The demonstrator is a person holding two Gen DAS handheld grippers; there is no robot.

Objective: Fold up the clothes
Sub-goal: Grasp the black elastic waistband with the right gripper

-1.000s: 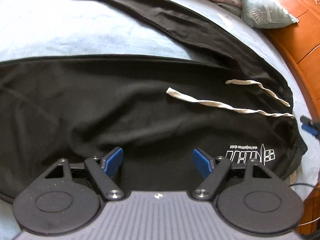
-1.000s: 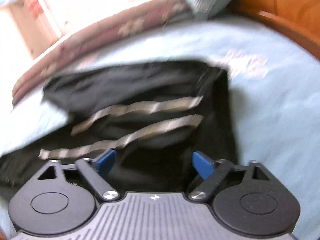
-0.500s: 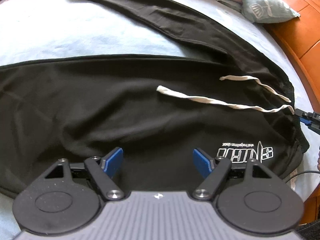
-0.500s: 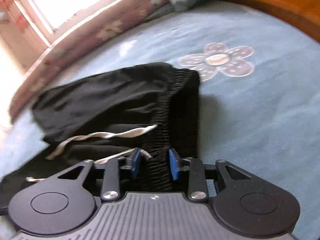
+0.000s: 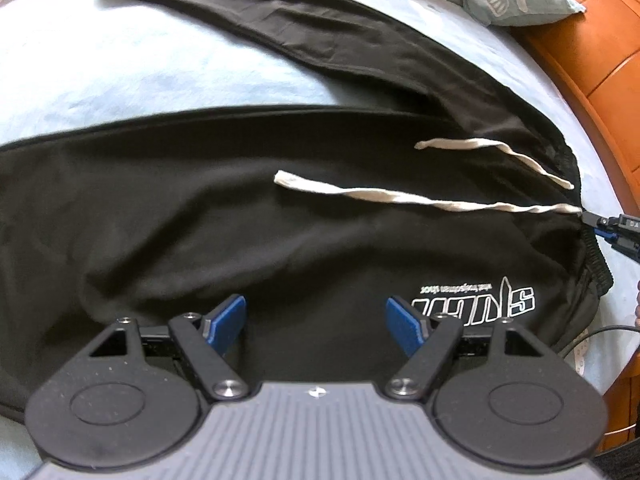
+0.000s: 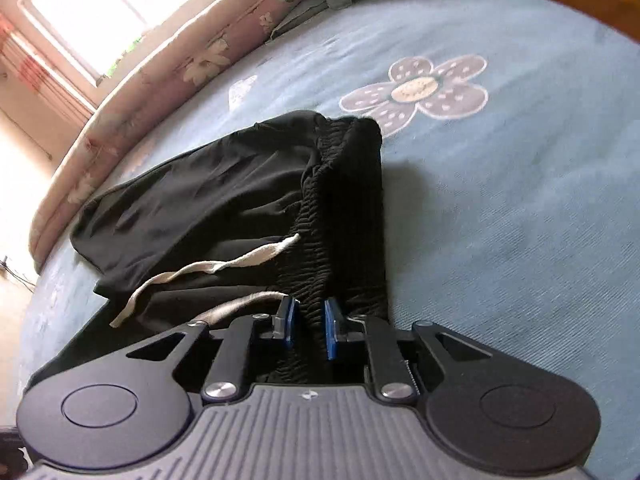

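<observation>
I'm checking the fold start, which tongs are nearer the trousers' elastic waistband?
Right. The right tongs have just closed and pinch the waistband between their pads. The left tongs hover open over the black trousers beside the white logo, away from it.

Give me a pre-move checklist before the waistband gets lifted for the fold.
1. Right gripper grip: jaws have just been closing and now pinch the elastic waistband. Ok.
2. Left gripper: jaws open, nothing between them, over the black trousers. Not ok if both ends must be lifted together.
3. Drawstring clear of the right jaws: one strand runs right beside the left pad. Cannot tell.
4. Far leg flat: splayed away from the near one. Not ok.
5. Bedsheet not caught in the pinch: cannot tell.
</observation>
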